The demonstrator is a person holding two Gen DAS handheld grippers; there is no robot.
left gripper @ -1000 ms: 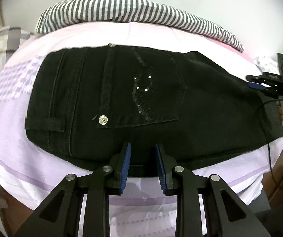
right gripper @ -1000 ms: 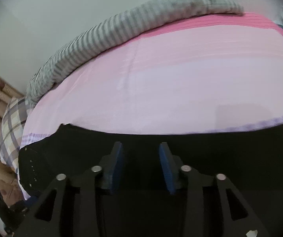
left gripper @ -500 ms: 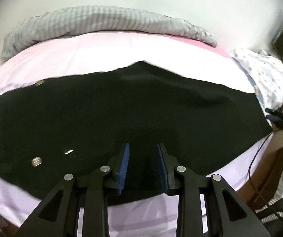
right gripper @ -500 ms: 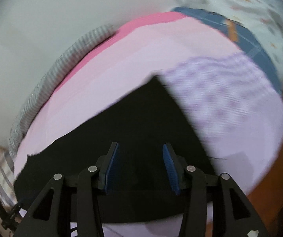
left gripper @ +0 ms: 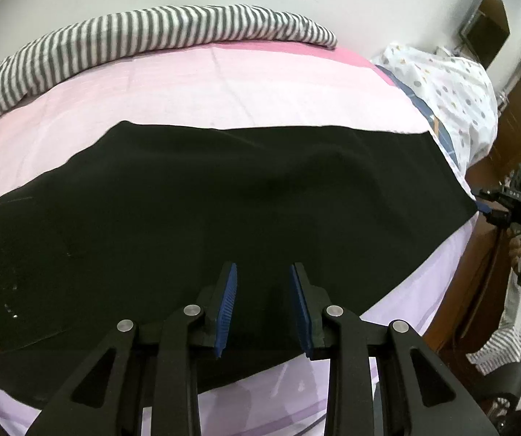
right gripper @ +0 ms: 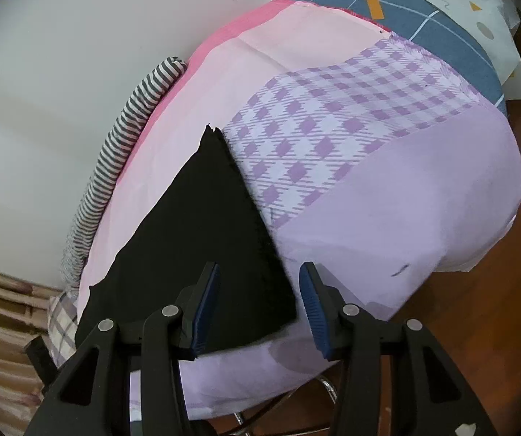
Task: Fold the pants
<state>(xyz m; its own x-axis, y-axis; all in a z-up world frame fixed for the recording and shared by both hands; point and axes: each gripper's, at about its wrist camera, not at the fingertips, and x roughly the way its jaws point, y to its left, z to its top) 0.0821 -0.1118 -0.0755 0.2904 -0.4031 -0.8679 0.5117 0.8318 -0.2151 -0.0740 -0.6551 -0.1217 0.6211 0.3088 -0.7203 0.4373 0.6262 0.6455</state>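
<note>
Pants (left gripper: 224, 210) lie flat on bed (left gripper: 278, 83), black, already doubled leg on leg by the look; cross folds still to do. One soft ripple mid-cloth, studs at waist end. Left tongs (left gripper: 263, 303) hang over near edge, part open, nothing btwn pads. Right tongs (right gripper: 258, 307) sit over hem corner, jaws apart, not gripping. Striped cloth (left gripper: 133, 40) lies beyond, along the wall

Black pants (left gripper: 224, 210) on a bedsheet (right gripper: 405, 196) banded pink, lilac check and plain lilac. Grey-and-white striped blanket (left gripper: 144, 32) behind. White pillow (left gripper: 453, 87) with pastel dots (navy grid cloth (right gripper: 442, 32) beneath). Blue pads (right gripper: 315, 312) on black grippers.
</note>
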